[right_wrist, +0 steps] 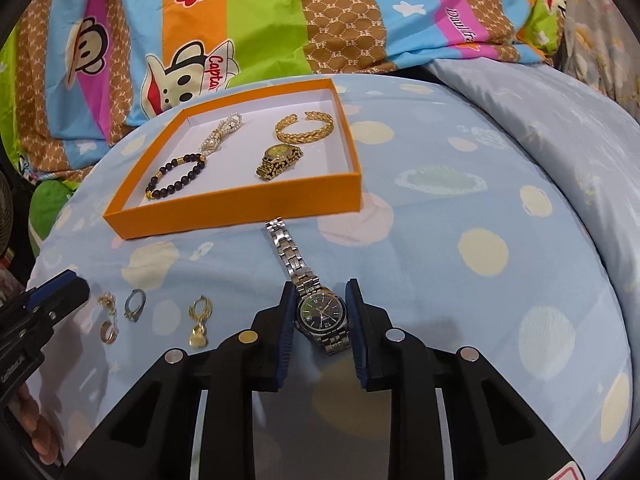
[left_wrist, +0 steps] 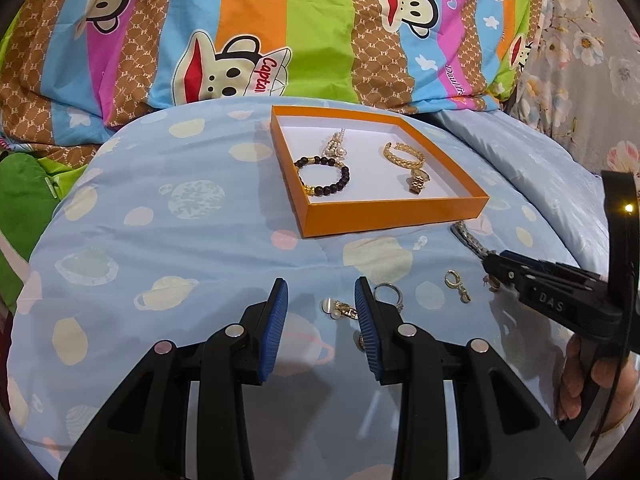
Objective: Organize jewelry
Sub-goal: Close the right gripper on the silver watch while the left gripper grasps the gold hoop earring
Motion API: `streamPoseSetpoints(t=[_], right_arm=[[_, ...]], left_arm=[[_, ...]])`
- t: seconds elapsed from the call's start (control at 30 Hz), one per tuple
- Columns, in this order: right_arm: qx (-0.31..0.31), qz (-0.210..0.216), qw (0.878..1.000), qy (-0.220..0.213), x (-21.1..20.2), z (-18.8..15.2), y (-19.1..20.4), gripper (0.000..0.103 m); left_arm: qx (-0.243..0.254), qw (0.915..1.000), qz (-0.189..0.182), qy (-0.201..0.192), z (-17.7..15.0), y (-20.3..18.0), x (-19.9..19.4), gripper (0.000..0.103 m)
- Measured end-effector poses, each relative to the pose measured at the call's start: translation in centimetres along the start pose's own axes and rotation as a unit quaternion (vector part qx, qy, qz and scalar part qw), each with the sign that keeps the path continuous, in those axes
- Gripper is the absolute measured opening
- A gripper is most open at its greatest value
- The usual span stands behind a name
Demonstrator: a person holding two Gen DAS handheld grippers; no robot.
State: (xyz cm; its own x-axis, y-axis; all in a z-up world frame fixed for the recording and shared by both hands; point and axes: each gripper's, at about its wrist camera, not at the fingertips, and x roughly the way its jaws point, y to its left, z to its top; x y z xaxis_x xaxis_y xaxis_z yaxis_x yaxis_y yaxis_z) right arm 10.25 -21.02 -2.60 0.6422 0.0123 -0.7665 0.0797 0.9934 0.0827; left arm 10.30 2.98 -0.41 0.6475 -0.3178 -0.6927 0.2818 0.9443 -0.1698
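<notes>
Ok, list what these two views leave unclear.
- Silver watch: the left wrist view shows only its strap; the right gripper covers the face.
- Whether the pads already press the case: not clear in the right wrist view.
- Small gold pieces: partly behind a left gripper finger, too small to identify.

The striped cartoon quilt [left_wrist: 280,20] behind the orange box [left_wrist: 390,210] carries most of the readable print. "Captai", cut off by a fold, stands in red on the monkey's white cap, just behind the box's far edge. To the right of it, "Daulfr" runs in dark letters along a pink stripe, its end lost in a fold. The brown stripes repeat a small "PF" monogram. Right of the box, the right gripper [left_wrist: 490,262] bears the raised letters "DAS".
</notes>
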Motion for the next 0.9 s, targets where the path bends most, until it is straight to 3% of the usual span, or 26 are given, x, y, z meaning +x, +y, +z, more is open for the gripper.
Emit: streamPoseSetpoints(t=[0.4,0.9], right_arm=[[0.067,-0.007,0.997,-0.025,-4.4,-4.7,-1.7,0.024],[0.070,-0.007,0.997,-0.017,-4.2,-4.9,-1.7,0.024]], left_arm=[[0.039,0.9985,-0.030,0.022,-2.3,-2.7,-1.0,0.034],[0.015,0.9987,-0.008,0.049,-2.1,-2.1,0.3,0.034]])
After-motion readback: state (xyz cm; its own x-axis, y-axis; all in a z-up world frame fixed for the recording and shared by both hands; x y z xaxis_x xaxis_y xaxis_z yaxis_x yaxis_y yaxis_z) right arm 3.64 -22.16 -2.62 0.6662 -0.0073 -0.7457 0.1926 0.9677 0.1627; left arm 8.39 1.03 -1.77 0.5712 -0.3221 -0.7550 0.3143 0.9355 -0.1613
